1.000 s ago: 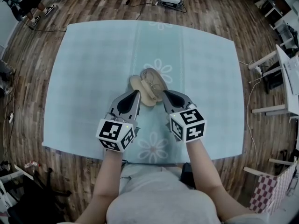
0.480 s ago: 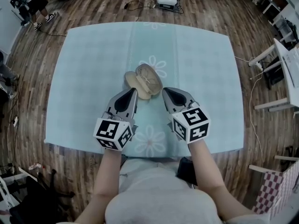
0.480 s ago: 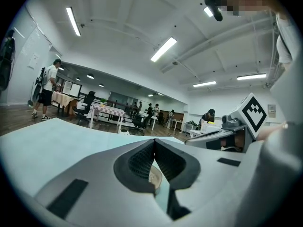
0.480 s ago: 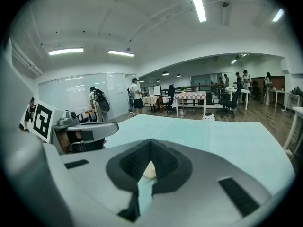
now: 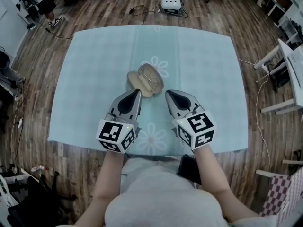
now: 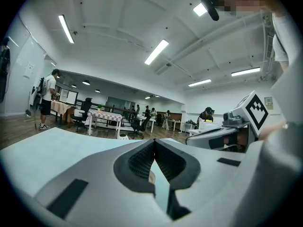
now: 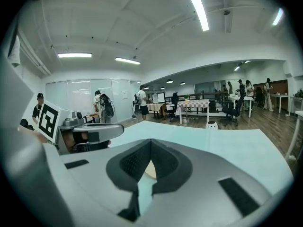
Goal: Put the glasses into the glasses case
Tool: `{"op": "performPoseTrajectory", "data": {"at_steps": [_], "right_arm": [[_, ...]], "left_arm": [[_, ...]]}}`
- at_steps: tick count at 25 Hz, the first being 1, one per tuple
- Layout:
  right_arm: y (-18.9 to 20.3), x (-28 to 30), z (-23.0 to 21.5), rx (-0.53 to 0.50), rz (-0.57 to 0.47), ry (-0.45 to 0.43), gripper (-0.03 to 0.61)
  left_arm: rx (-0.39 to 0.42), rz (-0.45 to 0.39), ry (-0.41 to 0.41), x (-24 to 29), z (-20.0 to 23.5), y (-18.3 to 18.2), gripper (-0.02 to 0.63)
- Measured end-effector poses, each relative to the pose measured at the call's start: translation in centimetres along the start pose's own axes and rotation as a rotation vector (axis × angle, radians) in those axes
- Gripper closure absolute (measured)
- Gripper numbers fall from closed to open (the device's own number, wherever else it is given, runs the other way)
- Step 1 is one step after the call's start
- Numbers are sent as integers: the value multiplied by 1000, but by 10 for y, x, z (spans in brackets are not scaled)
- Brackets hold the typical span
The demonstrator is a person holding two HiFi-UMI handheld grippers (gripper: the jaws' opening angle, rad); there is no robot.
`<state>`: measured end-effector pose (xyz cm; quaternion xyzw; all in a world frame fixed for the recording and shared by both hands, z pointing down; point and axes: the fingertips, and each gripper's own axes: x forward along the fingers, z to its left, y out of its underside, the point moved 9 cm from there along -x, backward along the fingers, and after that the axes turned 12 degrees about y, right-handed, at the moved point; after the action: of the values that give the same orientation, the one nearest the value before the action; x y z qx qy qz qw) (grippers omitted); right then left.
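Observation:
A tan glasses case (image 5: 142,82) lies open on the light-blue tablecloth (image 5: 94,70), with the glasses (image 5: 152,79) resting in its right half. My left gripper (image 5: 138,91) hovers just short of the case on its near left side, jaws shut with nothing in them. My right gripper (image 5: 167,93) hovers on the near right side, also shut and empty. In the left gripper view the tips (image 6: 154,141) meet, and a sliver of the case (image 6: 151,176) shows behind them. In the right gripper view the tips (image 7: 150,141) touch too, with a bit of the case (image 7: 150,169) beyond.
The table sits on a wood floor. A white round device (image 5: 170,2) stands on the floor past the far edge. White desks (image 5: 289,56) lie to the right. People and office tables (image 7: 194,105) are far off in the room.
Both grippers have drawn back from the case toward me and risen a little. The case and glasses stay in place on the cloth.

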<state>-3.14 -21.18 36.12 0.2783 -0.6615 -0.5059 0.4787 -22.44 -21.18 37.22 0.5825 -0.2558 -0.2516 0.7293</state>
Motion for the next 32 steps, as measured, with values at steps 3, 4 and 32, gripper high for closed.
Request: {"op": "performPoseTrajectory", "data": {"at_steps": [3, 4, 32], "right_arm": [[-2, -11, 1, -12, -51, 7, 572], [-4, -14, 2, -14, -67, 8, 572], [-16, -37, 5, -53, -185, -2, 572]], "left_arm": [[5, -10, 5, -2, -7, -2, 604], [12, -14, 8, -3, -10, -3, 604], [131, -64, 30, 3, -34, -25, 604]]}}
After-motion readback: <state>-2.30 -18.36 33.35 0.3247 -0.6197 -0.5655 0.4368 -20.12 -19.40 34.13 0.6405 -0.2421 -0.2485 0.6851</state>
